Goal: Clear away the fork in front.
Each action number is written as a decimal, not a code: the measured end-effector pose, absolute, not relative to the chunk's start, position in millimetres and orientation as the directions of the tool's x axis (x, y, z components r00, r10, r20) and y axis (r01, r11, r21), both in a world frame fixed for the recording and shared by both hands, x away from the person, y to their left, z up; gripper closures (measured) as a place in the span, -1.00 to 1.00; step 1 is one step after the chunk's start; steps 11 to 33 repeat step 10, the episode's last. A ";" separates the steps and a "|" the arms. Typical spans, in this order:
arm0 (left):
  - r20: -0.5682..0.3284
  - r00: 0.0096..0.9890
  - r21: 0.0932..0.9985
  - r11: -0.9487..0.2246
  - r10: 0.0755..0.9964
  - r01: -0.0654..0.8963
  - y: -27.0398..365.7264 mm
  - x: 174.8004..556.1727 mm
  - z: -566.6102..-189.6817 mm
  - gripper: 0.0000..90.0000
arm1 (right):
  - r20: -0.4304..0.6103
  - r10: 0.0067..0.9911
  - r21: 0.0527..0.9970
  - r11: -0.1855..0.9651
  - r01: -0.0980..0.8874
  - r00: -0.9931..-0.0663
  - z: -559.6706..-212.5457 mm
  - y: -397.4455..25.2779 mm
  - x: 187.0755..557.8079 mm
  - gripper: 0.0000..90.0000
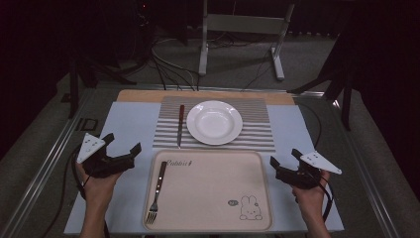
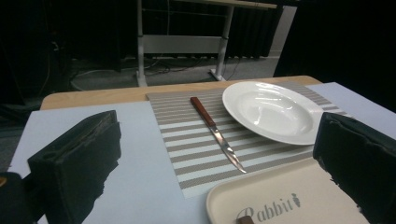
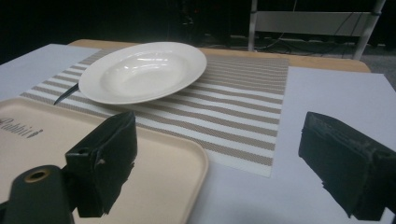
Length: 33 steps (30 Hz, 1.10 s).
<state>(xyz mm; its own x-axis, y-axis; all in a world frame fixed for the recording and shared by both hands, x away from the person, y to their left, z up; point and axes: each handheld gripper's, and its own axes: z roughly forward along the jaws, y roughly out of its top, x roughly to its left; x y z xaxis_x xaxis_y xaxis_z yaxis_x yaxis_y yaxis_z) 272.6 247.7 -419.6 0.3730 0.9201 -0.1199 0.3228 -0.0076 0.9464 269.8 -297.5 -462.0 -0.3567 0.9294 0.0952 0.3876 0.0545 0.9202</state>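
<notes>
— Where do the table things lie, set against the two grippers?

— A white, round, deep ceramic plate point(image 1: 214, 122) sits on a grey-and-white striped placemat point(image 1: 257, 131) at the far middle of the table. Just left of it, on the same mat, lies a table knife with a reddish-brown handle point(image 1: 180, 125), handle pointing away from the person. Nearer, touching the mat's front edge, is a cream rectangular plastic tray point(image 1: 208, 191) printed with "Rabbit" and a small rabbit drawing; a metal fork with a dark handle point(image 1: 157, 192) lies along its left side, tines toward the person.

— And the grippers?

— The left black two-jaw gripper point(image 1: 122, 145) hangs just beside the tray's far left corner, the right black two-jaw gripper point(image 1: 285, 158) just beside its right edge. Each has its jaws spread wide with nothing between them. In the left gripper view the knife and plate show through the gap between the jaws; in the right gripper view the plate, mat and tray corner lie ahead.

— What is under it all?

— A pale blue sheet point(image 1: 129, 129) covers a wooden tabletop point(image 1: 143, 96), whose bare strip shows at the far edge.

— The room?

— Dim. Grey carpet point(image 1: 237, 64), loose cables point(image 1: 166, 64) on it, and a white metal frame on legs point(image 1: 242, 29) beyond the table.
</notes>
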 end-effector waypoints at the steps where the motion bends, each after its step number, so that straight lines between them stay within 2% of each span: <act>1: -0.121 0.373 0.947 -0.006 0.920 0.321 248.5 272.3 -420.0 -0.97 | 0.097 0.930 0.920 0.051 0.387 -0.354 -462.3 -298.6 269.3 -0.74; 33: -0.116 0.367 0.949 -0.006 0.923 0.314 252.0 271.0 -422.9 -1.00 | 0.079 0.935 0.916 0.068 0.395 -0.345 -467.3 -302.4 267.1 -0.75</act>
